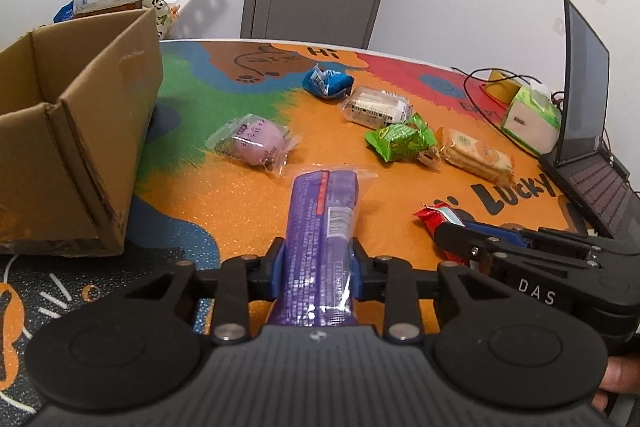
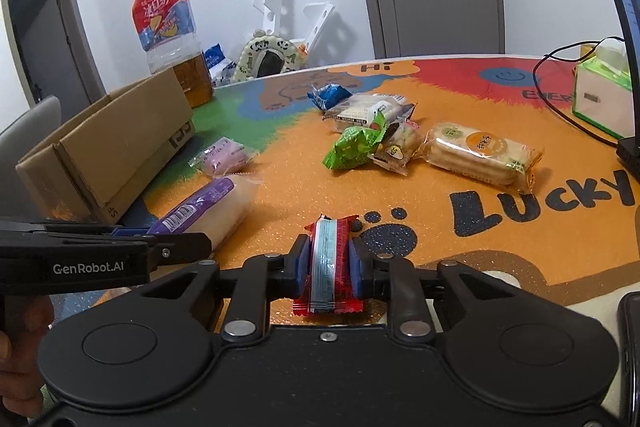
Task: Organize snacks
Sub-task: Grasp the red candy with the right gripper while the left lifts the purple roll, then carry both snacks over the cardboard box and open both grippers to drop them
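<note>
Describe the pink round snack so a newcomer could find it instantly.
Start at the open cardboard box at the table's left. Just right of it, where the mat's green meets orange, lies the pink round snack. It alone is a pale pink puck in clear wrap; its neighbours are rectangular or crumpled foil.

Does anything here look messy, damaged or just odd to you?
Nothing is spilled or broken. The cardboard box is a bit scuffed along its bottom edge. Loose snacks lie scattered on the table, like the green packet and blue packet. A black cable trails across the far corner.
</note>
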The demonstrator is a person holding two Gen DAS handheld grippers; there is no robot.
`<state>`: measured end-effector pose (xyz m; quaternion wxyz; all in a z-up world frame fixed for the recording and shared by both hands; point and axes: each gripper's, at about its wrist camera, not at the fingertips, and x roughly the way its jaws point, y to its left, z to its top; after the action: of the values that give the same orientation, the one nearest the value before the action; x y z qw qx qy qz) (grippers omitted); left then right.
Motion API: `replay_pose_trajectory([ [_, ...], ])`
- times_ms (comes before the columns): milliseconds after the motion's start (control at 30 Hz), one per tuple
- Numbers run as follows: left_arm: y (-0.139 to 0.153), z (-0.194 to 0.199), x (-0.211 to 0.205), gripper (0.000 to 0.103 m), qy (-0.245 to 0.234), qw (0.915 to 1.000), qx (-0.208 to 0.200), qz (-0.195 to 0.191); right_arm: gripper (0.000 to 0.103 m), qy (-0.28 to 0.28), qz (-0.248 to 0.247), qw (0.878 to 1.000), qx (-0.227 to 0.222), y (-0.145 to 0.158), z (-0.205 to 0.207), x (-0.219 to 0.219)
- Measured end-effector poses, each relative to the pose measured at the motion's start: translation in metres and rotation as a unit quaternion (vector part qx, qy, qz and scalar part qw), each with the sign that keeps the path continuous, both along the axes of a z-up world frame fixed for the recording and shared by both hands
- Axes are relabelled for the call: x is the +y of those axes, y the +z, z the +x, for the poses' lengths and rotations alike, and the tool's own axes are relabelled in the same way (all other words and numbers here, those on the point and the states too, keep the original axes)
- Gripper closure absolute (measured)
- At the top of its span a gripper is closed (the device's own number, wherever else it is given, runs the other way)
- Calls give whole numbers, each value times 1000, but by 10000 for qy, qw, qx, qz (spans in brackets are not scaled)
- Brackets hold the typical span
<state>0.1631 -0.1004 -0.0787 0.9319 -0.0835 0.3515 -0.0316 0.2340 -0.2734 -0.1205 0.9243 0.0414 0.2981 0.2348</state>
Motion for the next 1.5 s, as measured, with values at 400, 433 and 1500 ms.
replay_pose_trajectory([
  [400, 38, -23, 14, 73, 150, 9989, -441, -101, 81, -31, 429, 9986, -316, 28, -10, 4],
  [433, 42, -26, 16, 73, 169, 9986, -491, -112, 81, -20, 445, 9984, -342, 31, -11, 6],
  [1500, 113, -66, 117, 73, 1167, 9850, -1270, -33, 81, 777, 818, 9878, -1075, 115, -28, 108],
])
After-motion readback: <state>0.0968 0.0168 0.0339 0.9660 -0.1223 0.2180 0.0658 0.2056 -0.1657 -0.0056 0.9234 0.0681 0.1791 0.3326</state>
